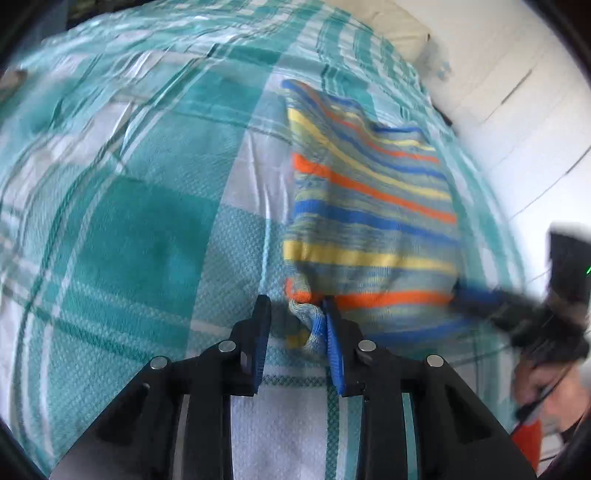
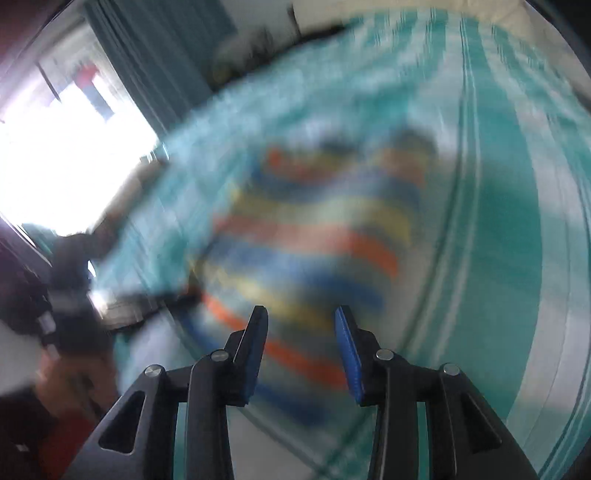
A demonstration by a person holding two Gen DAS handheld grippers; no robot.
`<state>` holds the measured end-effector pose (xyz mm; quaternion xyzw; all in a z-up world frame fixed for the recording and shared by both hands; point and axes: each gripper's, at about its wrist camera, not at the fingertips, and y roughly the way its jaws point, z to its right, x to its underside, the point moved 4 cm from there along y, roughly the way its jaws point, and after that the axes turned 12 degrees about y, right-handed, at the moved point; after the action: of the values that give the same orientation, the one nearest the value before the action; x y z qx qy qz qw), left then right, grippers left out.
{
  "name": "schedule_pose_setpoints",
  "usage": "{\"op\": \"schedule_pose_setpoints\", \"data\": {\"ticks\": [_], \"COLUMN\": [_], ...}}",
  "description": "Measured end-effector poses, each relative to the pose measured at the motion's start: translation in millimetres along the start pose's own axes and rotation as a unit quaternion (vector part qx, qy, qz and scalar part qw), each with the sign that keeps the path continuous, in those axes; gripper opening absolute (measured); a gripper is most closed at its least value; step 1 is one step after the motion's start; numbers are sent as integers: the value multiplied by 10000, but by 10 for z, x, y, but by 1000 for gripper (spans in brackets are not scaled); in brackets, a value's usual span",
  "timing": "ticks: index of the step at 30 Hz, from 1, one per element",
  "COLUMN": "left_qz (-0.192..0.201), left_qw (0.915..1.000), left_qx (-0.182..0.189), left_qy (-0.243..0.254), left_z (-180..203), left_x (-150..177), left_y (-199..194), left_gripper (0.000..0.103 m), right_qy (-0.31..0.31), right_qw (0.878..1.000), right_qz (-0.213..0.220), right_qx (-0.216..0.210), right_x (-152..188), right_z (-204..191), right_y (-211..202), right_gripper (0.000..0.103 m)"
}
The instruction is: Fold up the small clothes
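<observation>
A small striped knit garment point(image 1: 369, 206), with blue, yellow and orange bands, lies on a teal and white checked bedspread point(image 1: 140, 221). My left gripper point(image 1: 295, 306) is open at the garment's near left corner, and a bunched bit of that corner sits between its fingers against the right pad point(image 1: 334, 354). In the blurred right wrist view the garment point(image 2: 314, 236) lies ahead and below. My right gripper point(image 2: 301, 314) is open and empty above its near edge. It also shows in the left wrist view point(image 1: 517, 310) at the garment's right edge.
A cream pillow point(image 1: 399, 26) lies at the bed's far end, beside a white wall point(image 1: 517, 92). A bright window point(image 2: 62, 147) and teal curtain point(image 2: 159, 48) stand left of the bed. The person's hand and red sleeve point(image 1: 535, 398) are at the right.
</observation>
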<state>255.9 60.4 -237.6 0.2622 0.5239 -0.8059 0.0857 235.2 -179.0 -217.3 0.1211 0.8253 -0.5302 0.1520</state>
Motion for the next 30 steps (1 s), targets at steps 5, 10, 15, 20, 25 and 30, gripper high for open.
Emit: {"op": "schedule_pose_setpoints", "data": {"ticks": [5, 10, 15, 20, 25, 30], "left_qz": [377, 303, -175, -238, 111, 859], "left_qw": [9991, 9975, 9964, 9916, 9942, 9867], "left_qx": [-87, 543, 797, 1251, 930, 841], "left_qy": [152, 349, 209, 228, 521, 1090], "left_z": [-140, -152, -197, -39, 88, 357], "left_x": [-185, -713, -931, -945, -988, -1344], "left_y": [-394, -203, 352, 594, 285, -475], "left_gripper": [77, 92, 92, 16, 14, 14], "right_qy": [157, 633, 1467, 1894, 974, 350], "right_qw": [9995, 9933, 9818, 9701, 9899, 9831], "right_qz": [262, 957, 928, 496, 906, 1712], "right_qx": [76, -162, -774, -1436, -494, -547], "right_x": [210, -196, -732, -940, -991, -1173], "right_z": [165, 368, 601, 492, -11, -454], "right_y": [-200, -481, -140, 485, 342, -340], "right_gripper": [42, 68, 68, 31, 23, 23]}}
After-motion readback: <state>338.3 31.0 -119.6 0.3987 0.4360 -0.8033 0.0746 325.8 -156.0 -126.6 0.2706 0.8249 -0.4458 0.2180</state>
